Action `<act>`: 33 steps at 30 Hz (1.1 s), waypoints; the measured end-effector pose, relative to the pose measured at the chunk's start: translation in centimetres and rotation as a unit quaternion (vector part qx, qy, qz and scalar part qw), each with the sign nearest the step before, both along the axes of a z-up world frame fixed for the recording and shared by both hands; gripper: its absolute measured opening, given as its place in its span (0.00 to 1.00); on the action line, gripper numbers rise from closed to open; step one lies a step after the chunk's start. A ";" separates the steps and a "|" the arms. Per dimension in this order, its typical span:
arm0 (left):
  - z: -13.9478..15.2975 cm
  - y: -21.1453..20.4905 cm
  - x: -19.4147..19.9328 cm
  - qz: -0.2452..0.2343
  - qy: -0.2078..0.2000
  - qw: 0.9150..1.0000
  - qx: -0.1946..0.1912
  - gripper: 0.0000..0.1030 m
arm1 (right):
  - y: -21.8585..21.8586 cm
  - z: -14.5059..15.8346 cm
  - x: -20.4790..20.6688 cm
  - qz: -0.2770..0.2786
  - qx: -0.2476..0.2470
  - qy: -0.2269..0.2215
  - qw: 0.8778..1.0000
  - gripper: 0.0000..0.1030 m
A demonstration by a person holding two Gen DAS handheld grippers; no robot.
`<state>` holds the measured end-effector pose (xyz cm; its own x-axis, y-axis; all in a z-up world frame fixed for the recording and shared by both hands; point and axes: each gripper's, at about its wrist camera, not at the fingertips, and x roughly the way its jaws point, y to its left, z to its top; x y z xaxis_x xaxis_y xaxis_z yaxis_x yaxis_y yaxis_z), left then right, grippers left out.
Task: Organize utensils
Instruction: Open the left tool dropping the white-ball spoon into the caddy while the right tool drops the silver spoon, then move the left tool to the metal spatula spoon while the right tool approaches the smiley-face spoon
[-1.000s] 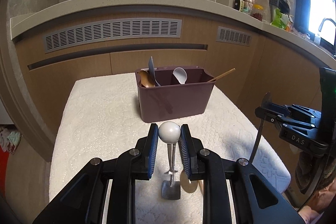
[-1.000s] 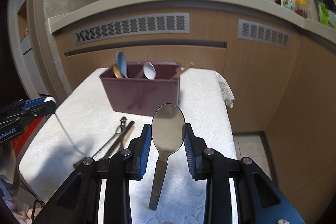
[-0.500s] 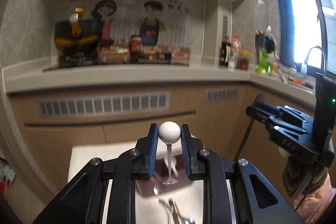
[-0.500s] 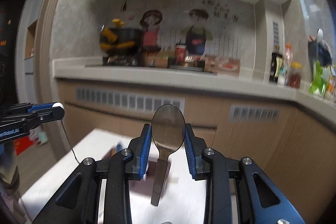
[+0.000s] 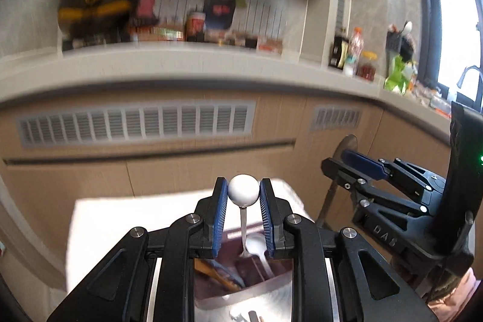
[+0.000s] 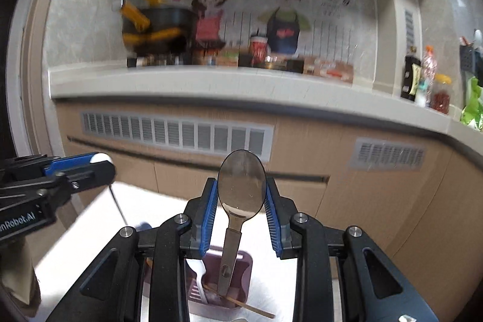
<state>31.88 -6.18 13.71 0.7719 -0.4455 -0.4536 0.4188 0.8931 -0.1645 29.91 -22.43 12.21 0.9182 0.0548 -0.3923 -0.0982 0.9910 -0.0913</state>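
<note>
Kitchen counter and vented cabinet fronts ahead of both grippers, blurred; white cloth-covered table (image 5: 105,231) below. Left gripper (image 5: 243,201) closed on the white ball end (image 5: 243,194) of a thin metal utensil, stem (image 5: 243,228) hanging straight down between the pads. Right gripper (image 6: 241,198) clamped across the bowl of a steel spoon (image 6: 241,186), handle (image 6: 226,264) dangling below the fingertips. Maroon utensil holder (image 6: 244,285) directly beneath both, partly hidden behind the gripper bodies; white plastic spoon (image 6: 197,276) and wooden chopstick (image 6: 250,307) already inside. Risks, as a judgement: round ball and curved spoon bowl both poor surfaces for flat pads, so likely to pivot or slip if jolted; both utensils lowered at once into one narrow box, so likely to collide with each other or with the right gripper, seen close by in the left view; spoon handle near a divider, so liable to catch the rim and tip the light holder; release from too high, so prone to bounce out.
</note>
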 end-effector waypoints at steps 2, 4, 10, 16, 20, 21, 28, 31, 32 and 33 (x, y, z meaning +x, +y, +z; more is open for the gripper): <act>-2.0 -0.4 1.0 -0.004 0.024 1.000 0.002 0.22 | 0.4 -1.7 1.0 0.003 -0.007 0.018 1.000 0.27; -3.7 -0.8 1.8 -0.006 0.047 0.999 0.005 0.22 | 0.6 -3.6 1.9 0.005 -0.009 0.042 0.999 0.27; -6.5 -0.8 2.5 -0.009 0.092 0.996 -0.004 0.27 | 1.0 -7.4 3.8 0.014 -0.008 0.116 0.993 0.40; -5.8 1.4 -0.2 0.018 0.069 0.997 -0.018 0.49 | 0.3 -7.4 1.1 0.020 -0.005 0.105 0.994 0.67; -6.6 2.8 -2.6 0.033 0.069 0.997 -0.001 0.52 | -0.1 -7.0 -2.8 0.021 -0.023 0.075 0.997 0.87; -7.1 3.4 -3.3 0.038 0.076 0.996 0.003 0.54 | -0.1 -7.1 -3.6 0.024 -0.027 0.077 0.996 0.89; -12.2 5.5 -7.7 0.065 0.141 0.987 0.030 0.62 | 1.2 -10.7 -7.9 0.036 -0.082 0.113 0.990 0.93; -14.5 6.1 -9.7 0.068 0.170 0.982 0.046 0.63 | 2.0 -13.0 -9.0 0.043 -0.102 0.143 0.984 0.93; -15.2 6.2 -10.4 0.069 0.179 0.980 0.052 0.63 | 2.2 -13.8 -9.3 0.047 -0.104 0.157 0.981 0.93; -15.8 6.2 -11.1 0.067 0.185 0.979 0.057 0.63 | 2.3 -14.4 -9.4 0.050 -0.103 0.168 0.979 0.93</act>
